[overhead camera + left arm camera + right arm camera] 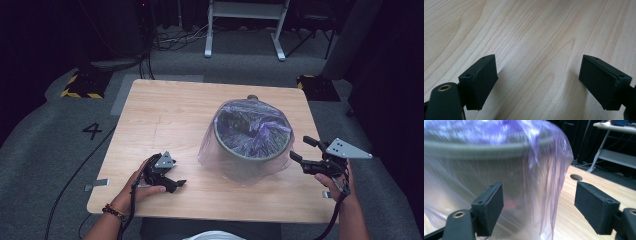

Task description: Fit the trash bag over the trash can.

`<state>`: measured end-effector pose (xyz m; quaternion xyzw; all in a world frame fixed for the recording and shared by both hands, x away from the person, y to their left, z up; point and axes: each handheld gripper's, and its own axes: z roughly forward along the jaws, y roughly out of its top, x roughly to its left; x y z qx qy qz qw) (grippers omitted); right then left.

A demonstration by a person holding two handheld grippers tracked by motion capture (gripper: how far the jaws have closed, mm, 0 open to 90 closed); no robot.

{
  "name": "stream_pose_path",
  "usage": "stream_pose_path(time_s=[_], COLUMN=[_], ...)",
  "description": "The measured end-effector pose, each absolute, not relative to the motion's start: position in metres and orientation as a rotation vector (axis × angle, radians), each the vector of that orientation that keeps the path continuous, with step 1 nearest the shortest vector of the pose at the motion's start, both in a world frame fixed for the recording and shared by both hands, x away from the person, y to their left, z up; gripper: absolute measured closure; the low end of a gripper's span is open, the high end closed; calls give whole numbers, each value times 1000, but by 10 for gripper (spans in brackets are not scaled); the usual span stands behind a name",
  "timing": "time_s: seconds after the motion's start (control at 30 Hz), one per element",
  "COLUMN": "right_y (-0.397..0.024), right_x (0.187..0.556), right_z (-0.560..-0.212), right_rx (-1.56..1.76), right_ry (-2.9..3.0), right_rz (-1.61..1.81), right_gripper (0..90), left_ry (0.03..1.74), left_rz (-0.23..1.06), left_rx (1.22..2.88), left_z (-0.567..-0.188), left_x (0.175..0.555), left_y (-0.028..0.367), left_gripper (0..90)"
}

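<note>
- On the wooden tabletop [165, 115], right of centre, stands a round grey bin [252, 137] lined with a thin purple plastic bag [235, 165]; the bag's edge is folded over the rim and hangs down the outside wall to the wood.
- The lining looks largely done: the film covers the rim all round as far as the high view shows, though it bunches loosely inside and sags in folds at the base. Tidying or tucking those folds seems to be what is left.
- The right hand-held gripper [302, 149] is raised just beside the bin's right side, jaws spread wide and grasping nothing; the hanging film lies ahead of the gap, not pinched.
- The left hand-held gripper [175, 184] sits low over bare wood, well apart from the bin, released and empty.
- The right gripper view shows the bag's draped fold [544, 195] close up against the bin wall, and a round hole [576, 177] in the tabletop beyond.
- The left gripper view gives plain wood grain between its pads [482, 80].
- The high view adds the carpeted floor [45, 150] marked with a number.
</note>
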<state>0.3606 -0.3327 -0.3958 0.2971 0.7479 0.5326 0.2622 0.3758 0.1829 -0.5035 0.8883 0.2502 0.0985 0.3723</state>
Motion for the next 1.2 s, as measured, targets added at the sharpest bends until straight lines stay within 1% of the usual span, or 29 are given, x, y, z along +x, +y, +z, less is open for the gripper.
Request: stream_pose_path(time_s=[0.13, 0.27, 0.43, 0.47, 0.5, 0.53, 0.67, 0.77, 0.8, 0.83, 0.87, 0.9, 1.03, 1.1, 1.2], right_y=[-328, -325, -323, -322, -322, -321, -320, -322, -322, -321, -321, -320, -317, -316, -316], right_x=[360, 364, 372, 372, 372, 372, 377, 394, 397, 400, 400, 404, 405, 403, 400], right_z=[-386, -385, -386, -386, -386, -384, -383, -391, -393, -395, -395, -399, -403, -404, -404], right_rx=[771, 773, 793, 785, 785, 766, 779, 831, 832, 842, 842, 849, 796, 769, 742], right_ry=[2024, 2039, 2054, 2059, 2059, 2061, 2059, 2069, 2071, 2072, 2072, 2083, 2113, 2121, 2139], right_rz=[1451, 1434, 1425, 1428, 1428, 1418, 1382, 1365, 1365, 1367, 1367, 1377, 1377, 1386, 1392], right_gripper=[273, 287, 327, 362, 362, 388, 389, 388, 418, 484, 484, 624, 837, 900, 900], left_ry=[641, 641, 639, 638, 638, 640, 641, 641, 641, 641, 641, 641, 641, 641, 641], left_rz=[251, 252, 254, 254, 254, 253, 253, 254, 253, 254, 254, 254, 253, 254, 254], left_rx=[2276, 2276, 2276, 2277, 2277, 2277, 2275, 2275, 2275, 2275, 2275, 2275, 2275, 2275, 2275], left_z=[-504, -504, -504, -504, -504, -504, -504, -504, -504, -504, -504, -504, -504, -504, -504], left_x=[376, 376, 377, 377, 377, 377, 377, 377, 377, 377, 377, 377, 377, 377, 377], left_y=[183, 183, 183, 183, 183, 182, 182, 182, 182, 182, 182, 182, 182, 182, 182], left_gripper=[148, 148, 149, 149, 149, 149, 149, 149, 149, 149, 149, 149, 149, 149, 149])
